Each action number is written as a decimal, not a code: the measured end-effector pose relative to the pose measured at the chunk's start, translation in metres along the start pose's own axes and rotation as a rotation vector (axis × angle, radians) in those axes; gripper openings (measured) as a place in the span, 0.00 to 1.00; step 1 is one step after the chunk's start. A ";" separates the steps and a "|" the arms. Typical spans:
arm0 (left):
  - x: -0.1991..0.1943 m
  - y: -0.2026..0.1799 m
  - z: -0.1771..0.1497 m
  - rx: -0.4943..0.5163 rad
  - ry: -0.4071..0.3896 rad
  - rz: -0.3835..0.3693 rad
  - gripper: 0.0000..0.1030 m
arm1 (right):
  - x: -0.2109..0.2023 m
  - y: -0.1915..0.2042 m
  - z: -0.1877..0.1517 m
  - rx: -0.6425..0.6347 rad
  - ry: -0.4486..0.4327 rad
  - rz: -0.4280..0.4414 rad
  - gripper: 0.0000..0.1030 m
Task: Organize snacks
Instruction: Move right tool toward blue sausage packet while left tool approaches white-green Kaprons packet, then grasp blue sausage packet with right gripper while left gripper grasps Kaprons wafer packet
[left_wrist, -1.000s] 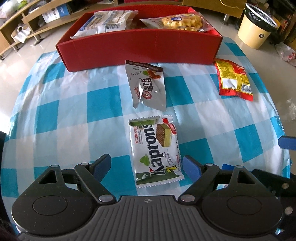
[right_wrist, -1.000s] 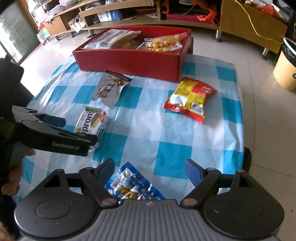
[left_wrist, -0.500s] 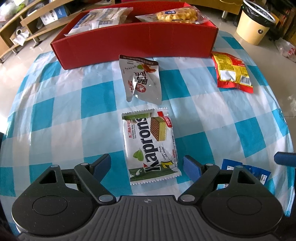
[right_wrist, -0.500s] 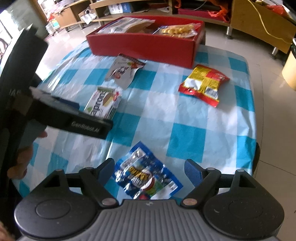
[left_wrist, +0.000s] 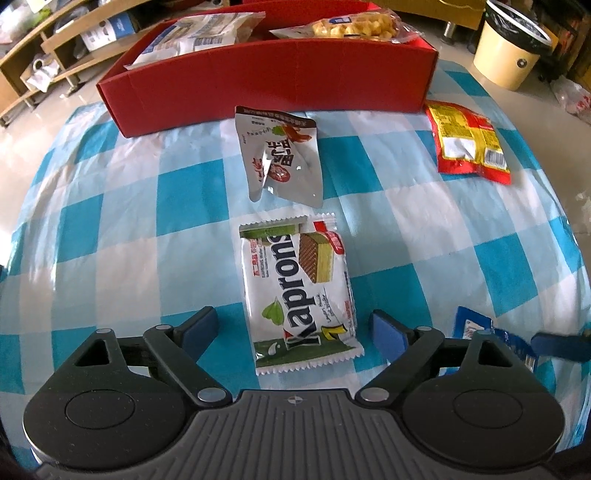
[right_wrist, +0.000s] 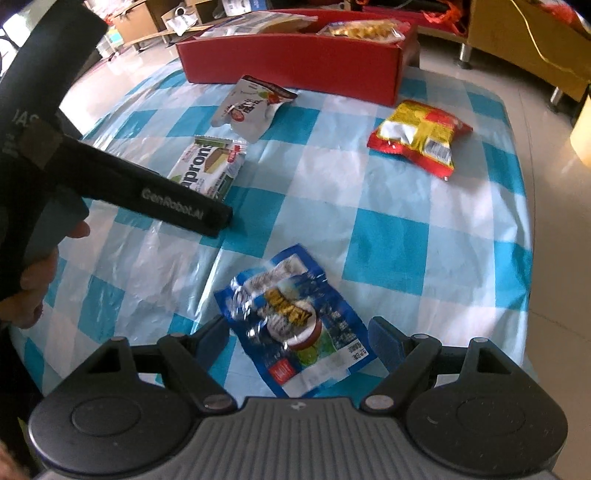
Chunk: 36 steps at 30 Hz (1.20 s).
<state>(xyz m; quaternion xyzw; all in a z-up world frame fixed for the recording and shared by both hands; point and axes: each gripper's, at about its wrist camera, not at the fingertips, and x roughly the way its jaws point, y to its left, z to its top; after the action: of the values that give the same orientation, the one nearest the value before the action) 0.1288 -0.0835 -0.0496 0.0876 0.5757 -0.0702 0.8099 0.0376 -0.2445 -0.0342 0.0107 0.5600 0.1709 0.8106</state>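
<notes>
A: Jaws?
B: Both spread wide, holding nothing. Left gripper (left_wrist: 293, 328) straddles the wafer pack (left_wrist: 300, 291); right gripper (right_wrist: 297, 338) straddles the blue pouch (right_wrist: 291, 321) near the table's front edge.
A: Orientation?
B: Wafer pack's long axis points toward the red box (left_wrist: 273, 79); bare checked cloth (left_wrist: 110, 221) on both sides.

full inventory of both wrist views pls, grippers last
Red box: 1, red, far edge of table, two snack bags inside.
Kaprons wafer pack: 1, white/green, between left gripper's fingers.
Grey pouch: 1, grey-white, before the box.
Red-yellow bag: 1, right of the pouch.
Blue bag: 1, blue, between right gripper's fingers.
Tablecloth: 1, blue-white check.
Bin: 1, cream, on floor.
Left gripper: open.
Right gripper: open.
</notes>
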 end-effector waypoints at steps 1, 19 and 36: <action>0.001 0.000 0.001 -0.007 -0.001 -0.001 0.91 | 0.001 -0.001 -0.002 0.009 -0.001 0.001 0.77; -0.013 0.018 -0.034 0.035 -0.049 -0.018 0.88 | -0.003 0.019 -0.024 0.018 -0.043 -0.023 0.56; -0.012 0.024 -0.006 -0.068 -0.043 -0.067 0.89 | 0.000 0.004 -0.037 0.221 -0.131 0.116 0.98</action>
<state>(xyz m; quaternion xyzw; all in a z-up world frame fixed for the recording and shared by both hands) 0.1242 -0.0589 -0.0392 0.0393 0.5626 -0.0796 0.8219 0.0032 -0.2476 -0.0472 0.1436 0.5197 0.1538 0.8281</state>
